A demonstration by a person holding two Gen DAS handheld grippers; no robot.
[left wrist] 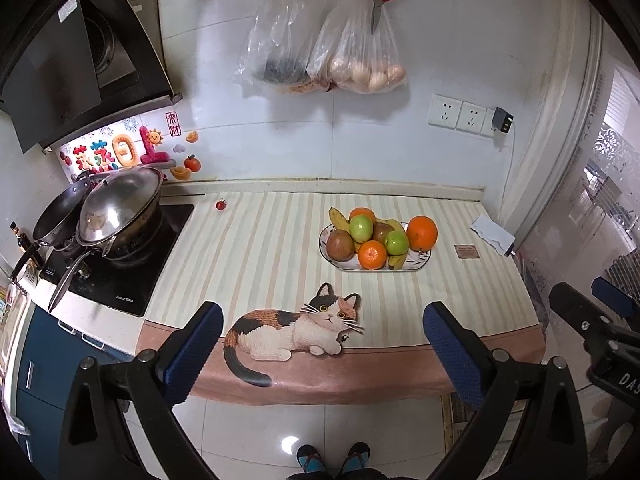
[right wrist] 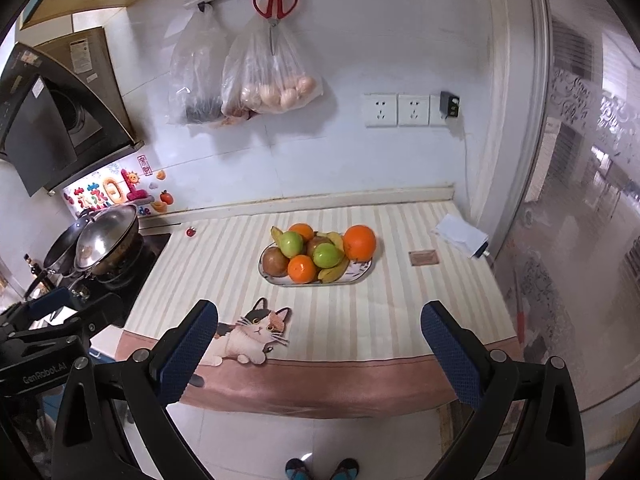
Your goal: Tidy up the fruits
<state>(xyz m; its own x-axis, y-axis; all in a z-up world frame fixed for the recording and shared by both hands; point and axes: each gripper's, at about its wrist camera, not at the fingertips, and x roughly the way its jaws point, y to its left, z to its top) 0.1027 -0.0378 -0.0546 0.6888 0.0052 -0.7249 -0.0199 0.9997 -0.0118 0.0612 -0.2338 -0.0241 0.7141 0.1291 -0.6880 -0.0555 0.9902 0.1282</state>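
A white oval plate (left wrist: 420,264) (right wrist: 362,272) sits on the striped counter cloth, piled with fruit: a large orange (left wrist: 422,233) (right wrist: 359,243) at its right end, smaller oranges (left wrist: 372,255) (right wrist: 302,269), green apples (left wrist: 361,228) (right wrist: 291,243), reddish-brown apples (left wrist: 340,245) (right wrist: 275,261) and bananas (left wrist: 398,261) (right wrist: 334,273). My left gripper (left wrist: 322,322) is open and empty, held back above the counter's front edge. My right gripper (right wrist: 320,322) is open and empty too, at about the same distance from the plate.
A stove with a lidded wok (left wrist: 120,208) (right wrist: 106,236) stands at the left. A small red tomato-like thing (left wrist: 221,204) (right wrist: 191,232) lies near the back wall. A cat-shaped mat (left wrist: 296,322), a small brown card (left wrist: 467,251) and a white cloth (right wrist: 460,234) lie on the counter. Bags hang on the wall.
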